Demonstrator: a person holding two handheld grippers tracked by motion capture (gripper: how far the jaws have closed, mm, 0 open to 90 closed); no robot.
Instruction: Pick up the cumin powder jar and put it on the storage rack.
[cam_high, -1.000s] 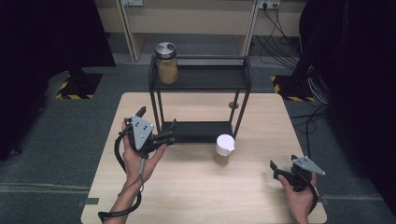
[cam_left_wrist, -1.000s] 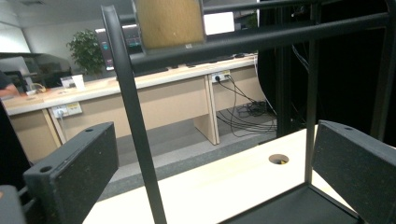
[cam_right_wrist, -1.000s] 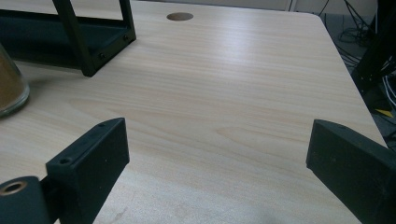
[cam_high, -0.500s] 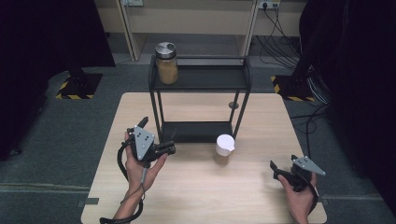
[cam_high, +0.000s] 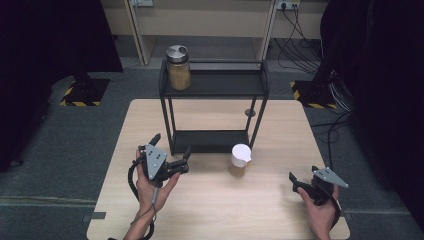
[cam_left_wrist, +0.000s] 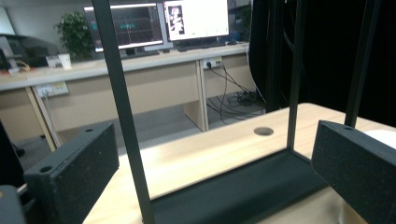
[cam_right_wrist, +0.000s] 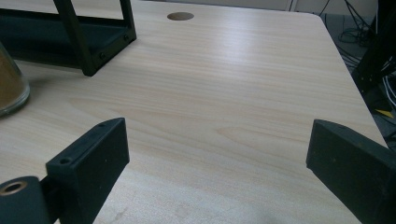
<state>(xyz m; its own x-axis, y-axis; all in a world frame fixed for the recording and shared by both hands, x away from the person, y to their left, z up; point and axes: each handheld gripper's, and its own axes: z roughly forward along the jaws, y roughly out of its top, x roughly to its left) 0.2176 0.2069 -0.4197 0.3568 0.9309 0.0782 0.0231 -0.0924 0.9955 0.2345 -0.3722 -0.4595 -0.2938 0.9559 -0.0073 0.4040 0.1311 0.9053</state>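
Lowered toward the table (cam_high: 210, 210), left tongs (cam_high: 172, 152) gape empty; right tongs (cam_high: 295, 181) likewise spread.

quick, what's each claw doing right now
Left claw: open, holding nothing, a post of the black rack between its jaws.
Right claw: open, holding nothing, over bare table.

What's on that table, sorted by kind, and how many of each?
Jars: 2, a silver-lidded jar on the rack's top shelf and a white-lidded jar on the table
Black metal rack: 1
Hand-held grippers: 2, left and right
Total: 5
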